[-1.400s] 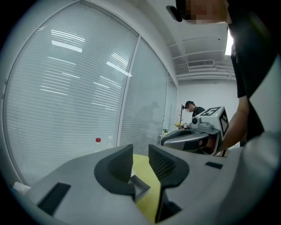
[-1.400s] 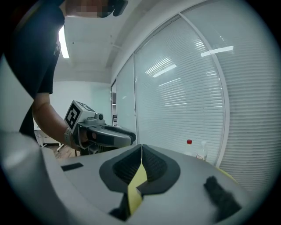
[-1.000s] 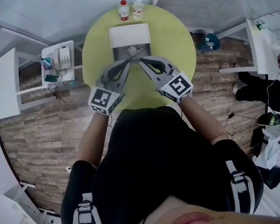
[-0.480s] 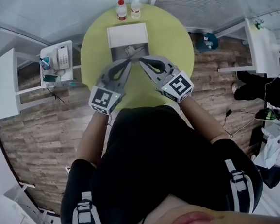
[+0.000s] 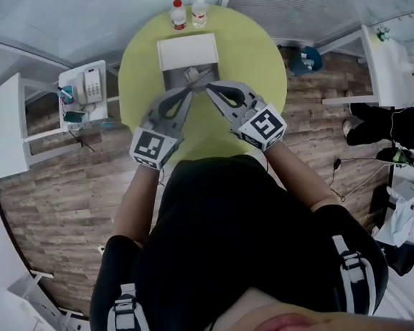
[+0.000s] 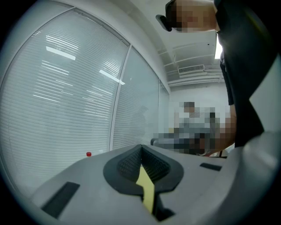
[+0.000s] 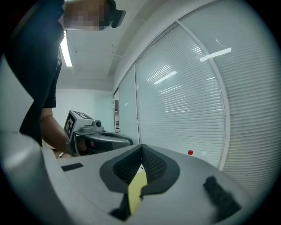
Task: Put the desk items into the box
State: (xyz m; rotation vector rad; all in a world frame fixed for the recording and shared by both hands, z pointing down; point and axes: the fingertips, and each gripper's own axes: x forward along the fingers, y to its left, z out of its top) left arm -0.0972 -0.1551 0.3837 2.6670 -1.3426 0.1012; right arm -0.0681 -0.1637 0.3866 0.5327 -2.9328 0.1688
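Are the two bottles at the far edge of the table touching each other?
Apart. The head view shows a plain gap between the red-capped bottle and the white-capped bottle, standing side by side.

One round yellow-green desk [image 5: 254, 42]. One white rectangular box [image 5: 188, 51] on it; the small things in its grey inside are too small to count. Two clear plastic bottles: one red-capped bottle [image 5: 177, 16] and one white-capped bottle [image 5: 199, 12]. Two grey hand-held grippers, the left hand-held gripper [image 5: 190, 92] and the right hand-held gripper [image 5: 210, 90], with one marker cube each. One white telephone [image 5: 95, 84] on one small white side table [image 5: 101, 111]. Two larger white tables, one left table [image 5: 2, 125] and one right table [image 5: 384, 63].
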